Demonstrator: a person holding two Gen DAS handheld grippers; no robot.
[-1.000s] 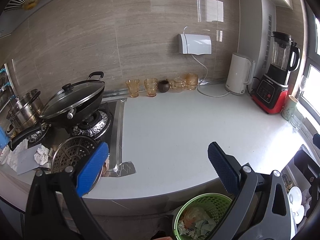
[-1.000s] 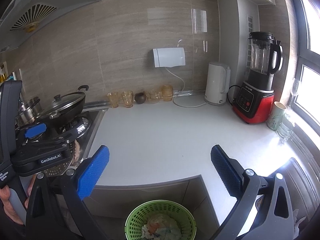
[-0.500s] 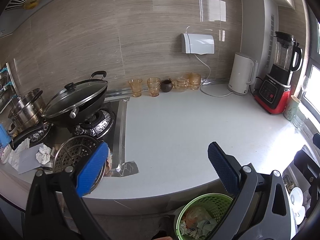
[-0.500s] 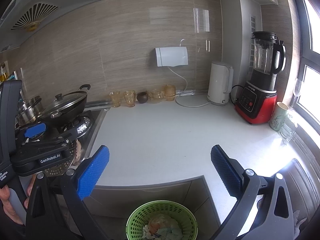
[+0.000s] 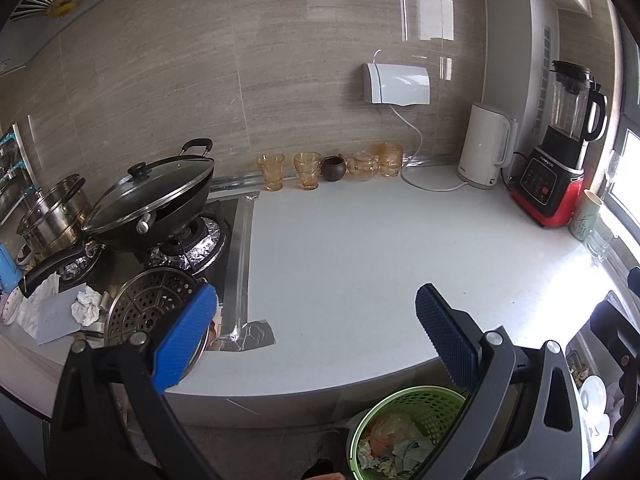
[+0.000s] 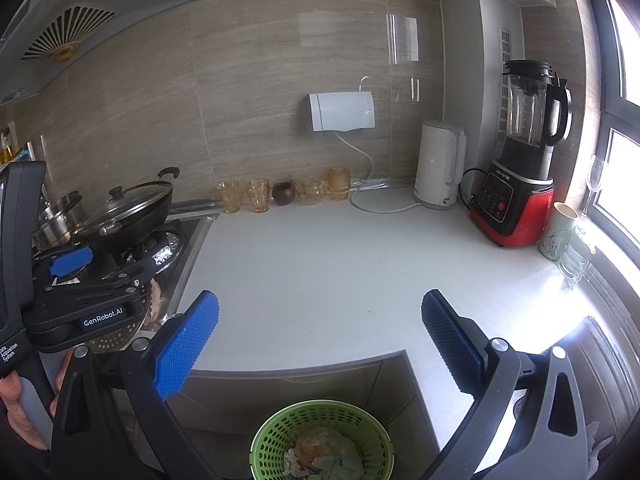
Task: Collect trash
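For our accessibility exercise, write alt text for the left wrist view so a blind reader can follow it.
An open, empty left gripper hangs over a white kitchen counter, with a green trash basket of scraps on the floor below. At left a lidded wok sits on the stove near a crumpled paper ball; a kettle and blender stand at right.

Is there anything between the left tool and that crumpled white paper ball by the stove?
Yes. The round perforated steamer rack lies just right of the crumpled paper ball, between it and the open left tool. The tool's left finger overlaps the rack's rim in the left wrist view.
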